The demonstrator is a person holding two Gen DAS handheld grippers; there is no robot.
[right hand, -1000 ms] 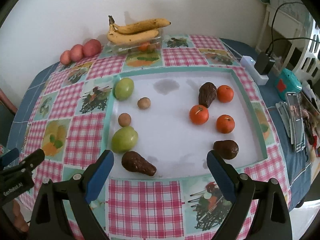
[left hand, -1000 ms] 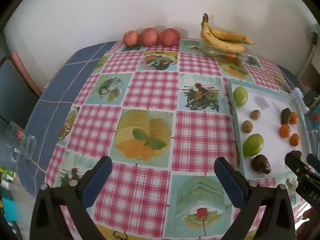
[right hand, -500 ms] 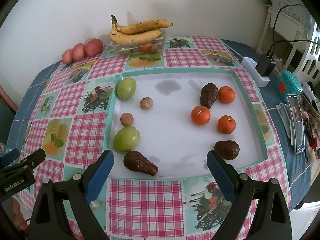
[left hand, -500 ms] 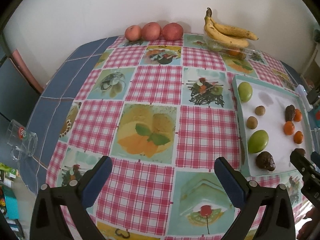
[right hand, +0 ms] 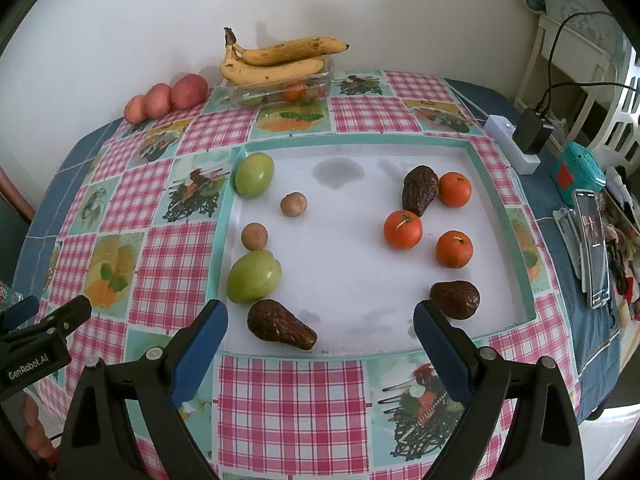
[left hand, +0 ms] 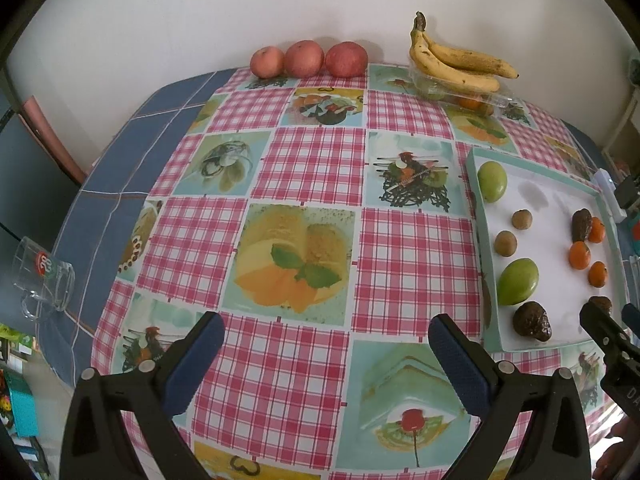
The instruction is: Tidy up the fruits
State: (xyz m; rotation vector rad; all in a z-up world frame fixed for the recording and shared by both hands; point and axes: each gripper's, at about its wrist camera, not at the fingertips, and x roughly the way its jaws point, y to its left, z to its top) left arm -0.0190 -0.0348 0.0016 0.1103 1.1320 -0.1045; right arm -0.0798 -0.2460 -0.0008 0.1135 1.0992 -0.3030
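White wall fills the top of both views, and below it a table (left hand: 132,184) wears a cloth of pink checks and food pictures. Three apples (left hand: 308,59) sit in a row against the wall at top centre of the left wrist view. To their right a bunch of bananas (right hand: 276,60) lies on top of a clear box (right hand: 280,90) that has an orange fruit inside.

At the centre of the right wrist view lies a white tray (right hand: 496,200) with a teal rim. Along its left side are two green fruits (right hand: 254,276), one near the upper left corner and one lower down, with two small brown round fruits (right hand: 294,204) between them. On the right side three oranges (right hand: 402,229) cluster near a dark wrinkled fruit (right hand: 418,190), which touches the uppermost orange. Two more dark wrinkled fruits lie near the bottom rim, one at lower left just below the green fruit and one at lower right.

Low in the right wrist view, the right gripper (right hand: 320,326) hangs over the tray's near edge, spread wide and holding nothing. The left gripper (left hand: 326,340) is likewise released and bare, over the checked cloth well left of the tray. A glass mug (left hand: 44,276) lies at the left edge of that view. A phone (right hand: 592,248) and a charger (right hand: 530,134) sit at the right of the right wrist view.
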